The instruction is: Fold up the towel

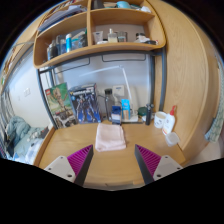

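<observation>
Gripper (110, 162) is wide open, holding nothing; the two fingers (72, 163) sit well apart, each a pale plastic wedge with a ribbed magenta pad (149, 158) on its inner face. Bare desk shows between them. Desk (112, 165) is smooth light wood, flat top, with matching wood side panels rising at either side. Towel (110, 137) lies flat on the desk just ahead of the fingers, roughly centred on the gap and clear of both. It's a pale pink-white cloth, soft and slightly rumpled, in a compact, roughly rectangular shape that looks already folded; layer count can't be told. Behind it at the back of the desk: a small blue box-like item (116, 113), too small to identify, and a white jug (126, 107) beside it. Leaning against the back wall to the left is a green-covered book (60, 100) and a dark panel with a row of thin tools (84, 103); details are too fine to read. On the right of the desk a white bottle (172, 123) with a red cap stands upright, with other white items next to it. Above, a curved wooden shelf (95, 50) carries bottles, boxes and stacked papers in two tiers. Left of the desk there's patterned fabric (20, 135), maybe bedding.
</observation>
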Motion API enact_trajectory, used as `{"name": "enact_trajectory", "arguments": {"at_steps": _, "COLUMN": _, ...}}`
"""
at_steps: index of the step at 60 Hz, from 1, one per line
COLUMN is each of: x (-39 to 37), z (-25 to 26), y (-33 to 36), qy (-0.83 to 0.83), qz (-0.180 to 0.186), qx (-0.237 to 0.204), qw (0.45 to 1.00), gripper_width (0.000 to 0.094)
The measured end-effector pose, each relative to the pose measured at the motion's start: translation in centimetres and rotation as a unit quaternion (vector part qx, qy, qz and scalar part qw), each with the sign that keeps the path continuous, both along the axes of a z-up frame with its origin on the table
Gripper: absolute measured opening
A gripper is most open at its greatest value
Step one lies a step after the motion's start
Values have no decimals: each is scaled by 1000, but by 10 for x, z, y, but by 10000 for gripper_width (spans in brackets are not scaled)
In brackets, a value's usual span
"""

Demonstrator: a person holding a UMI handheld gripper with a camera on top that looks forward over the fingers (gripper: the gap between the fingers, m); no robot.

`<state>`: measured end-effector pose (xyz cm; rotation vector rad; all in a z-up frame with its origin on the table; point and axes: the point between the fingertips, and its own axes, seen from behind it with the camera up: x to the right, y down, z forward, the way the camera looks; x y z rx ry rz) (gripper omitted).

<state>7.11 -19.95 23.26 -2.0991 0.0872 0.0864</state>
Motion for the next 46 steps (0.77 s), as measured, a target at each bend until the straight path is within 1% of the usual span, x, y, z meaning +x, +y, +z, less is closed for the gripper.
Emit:
{"name": "enact_trajectory", "arguments": {"at_steps": 8, "x": -8, "z": 0, "y": -58, "qy": -23, "qz": 2, "qx": -1, "qw": 1000, "gripper_width": 845}}
{"name": "enact_trajectory", "arguments": {"at_steps": 19, "x": -18, "z": 2, "y": -102, "qy": -32, "qz": 11, "qx": 2, "qw": 999, "gripper_width": 850}}
{"name": "enact_trajectory", "arguments": {"at_steps": 29, "x": -17, "z": 8, "y": -122, "qy": -39, "qz": 9, "qx": 12, "qw": 999, "gripper_width": 846}}
{"name": "enact_trajectory", "arguments": {"at_steps": 46, "x": -27, "z": 17, "y": -134, "qy": -36, "qz": 8, "qx": 25, "qw": 999, "gripper_width": 850}}
